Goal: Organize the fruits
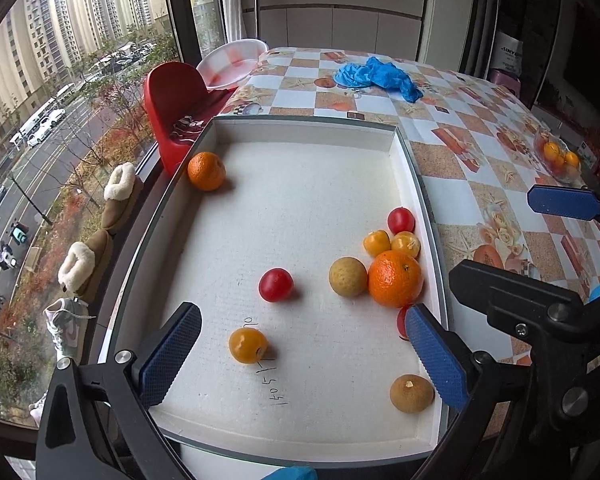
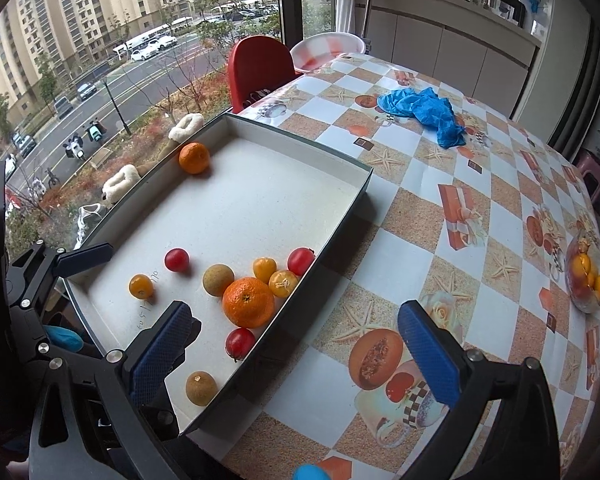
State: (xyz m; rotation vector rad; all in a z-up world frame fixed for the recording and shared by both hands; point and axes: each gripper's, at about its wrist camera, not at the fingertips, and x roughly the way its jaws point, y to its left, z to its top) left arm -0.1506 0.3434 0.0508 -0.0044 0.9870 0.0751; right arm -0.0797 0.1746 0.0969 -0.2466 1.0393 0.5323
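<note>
A shallow white tray (image 1: 402, 148) (image 2: 356, 200) on the table holds loose fruit. A large orange (image 1: 395, 278) (image 2: 248, 302) lies by its right wall with a tan round fruit (image 1: 348, 276) (image 2: 218, 279), two small yellow fruits and red tomatoes. Another orange (image 1: 206, 171) (image 2: 194, 157) sits at the far left corner. A red tomato (image 1: 275, 285) and a yellow fruit (image 1: 248, 345) lie mid-tray. My left gripper (image 1: 300, 356) is open and empty above the tray's near end. My right gripper (image 2: 296, 356) is open and empty, straddling the tray's near right wall.
A clear bowl of small fruits (image 2: 586, 280) (image 1: 558, 156) stands at the table's right edge. Crumpled blue gloves (image 2: 428, 110) lie at the far side. A red chair (image 2: 256, 68) and a white basin (image 2: 328, 46) stand beyond the table by the window.
</note>
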